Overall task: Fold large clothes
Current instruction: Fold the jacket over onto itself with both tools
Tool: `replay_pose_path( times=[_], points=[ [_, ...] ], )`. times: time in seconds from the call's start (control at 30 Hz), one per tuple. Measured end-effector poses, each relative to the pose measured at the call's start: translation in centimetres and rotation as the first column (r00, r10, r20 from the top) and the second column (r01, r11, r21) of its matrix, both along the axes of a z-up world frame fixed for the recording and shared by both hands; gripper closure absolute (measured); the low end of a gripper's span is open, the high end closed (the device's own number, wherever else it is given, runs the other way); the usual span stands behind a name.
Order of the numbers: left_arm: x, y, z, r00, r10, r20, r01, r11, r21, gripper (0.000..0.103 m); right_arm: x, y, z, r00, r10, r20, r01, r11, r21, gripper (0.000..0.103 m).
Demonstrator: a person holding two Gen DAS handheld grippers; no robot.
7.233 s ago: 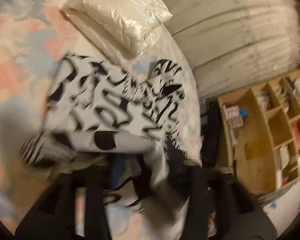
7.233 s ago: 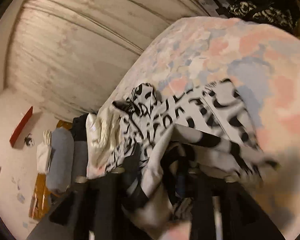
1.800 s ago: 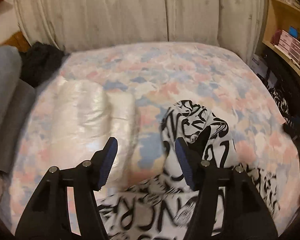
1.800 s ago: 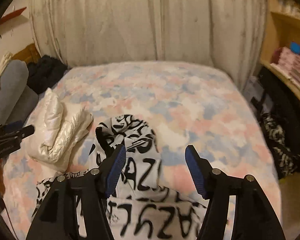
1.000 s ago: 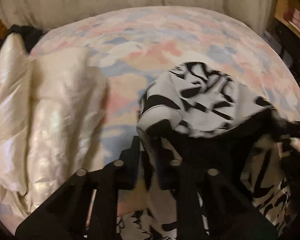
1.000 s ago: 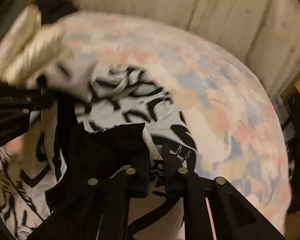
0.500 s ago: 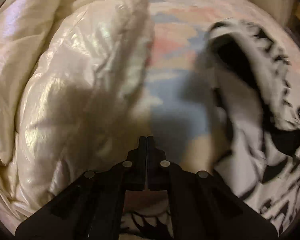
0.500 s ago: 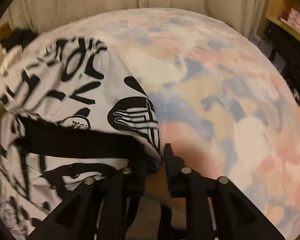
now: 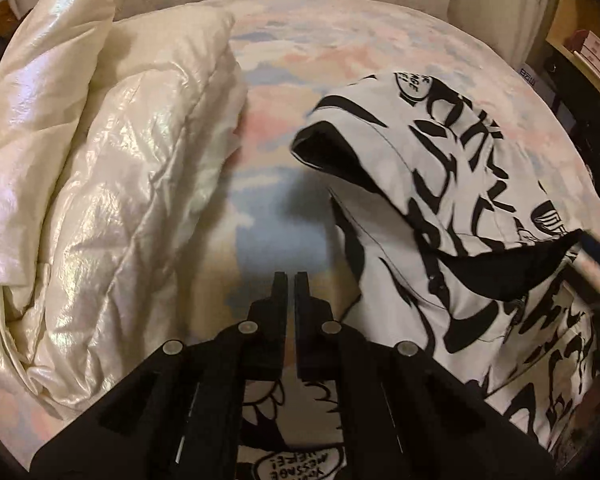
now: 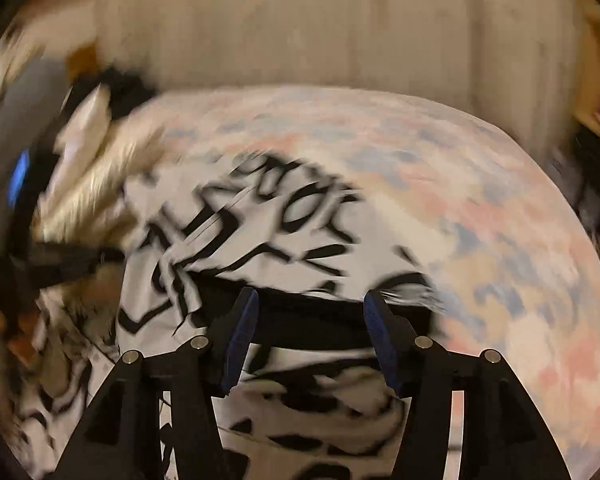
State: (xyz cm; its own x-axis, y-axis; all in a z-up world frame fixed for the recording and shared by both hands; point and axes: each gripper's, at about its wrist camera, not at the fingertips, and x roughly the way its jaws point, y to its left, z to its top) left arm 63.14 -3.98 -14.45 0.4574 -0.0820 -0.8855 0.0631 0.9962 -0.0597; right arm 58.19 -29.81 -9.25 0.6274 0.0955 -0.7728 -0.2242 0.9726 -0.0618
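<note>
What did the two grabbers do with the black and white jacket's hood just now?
A second ago both gripped the hood. They laid it down over the black-and-white jacket and let go. The right gripper has just been opening, nothing pinched. The left gripper is shut and empty. The cream jacket stayed beside it.

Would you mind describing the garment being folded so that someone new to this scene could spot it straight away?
Start from the bed with the pastel pink-and-blue sheet that fills the view. On its left lies a shiny cream puffy jacket; to the right of that lies the white hooded garment. Bold black graffiti-style lettering all over and a black lining showing at the hood set it apart from its plain cream neighbour.
</note>
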Motion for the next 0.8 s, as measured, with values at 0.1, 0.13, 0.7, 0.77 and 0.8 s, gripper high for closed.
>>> replay_pose_path(
  times=[0.1, 0.13, 0.7, 0.77, 0.8],
  points=[
    [-0.1, -0.3, 0.0, 1.000, -0.005, -0.012, 0.005, 1.000, -0.027, 0.103, 1.6, 3.7, -1.8, 0.998, 0.052, -0.025, -0.054, 0.993, -0.101, 0.048],
    [-0.3, -0.2, -0.1, 1.000, -0.008, -0.016, 0.008, 1.000, -0.027, 0.103, 2.1, 4.8, -2.6, 0.998, 0.062, -0.027, -0.065, 0.988, -0.141, 0.048],
    [-2.7, 0.9, 2.2, 0.998, -0.061, -0.016, 0.061, 0.998, -0.034, 0.103, -2.1, 1.8, -5.6, 0.994, 0.083, -0.067, -0.098, 0.960, -0.263, 0.099],
    [-3.0, 1.1, 3.0, 0.998, -0.063, -0.017, 0.062, 0.998, -0.031, 0.103, -2.6, 1.3, -5.6, 0.993, 0.078, -0.087, -0.097, 0.967, -0.236, 0.098],
    [-3.2, 1.2, 3.7, 0.998, -0.065, -0.012, 0.064, 0.997, -0.036, 0.103, -3.0, 0.7, -4.9, 0.994, 0.069, -0.086, -0.084, 0.980, -0.182, 0.095]
  ],
)
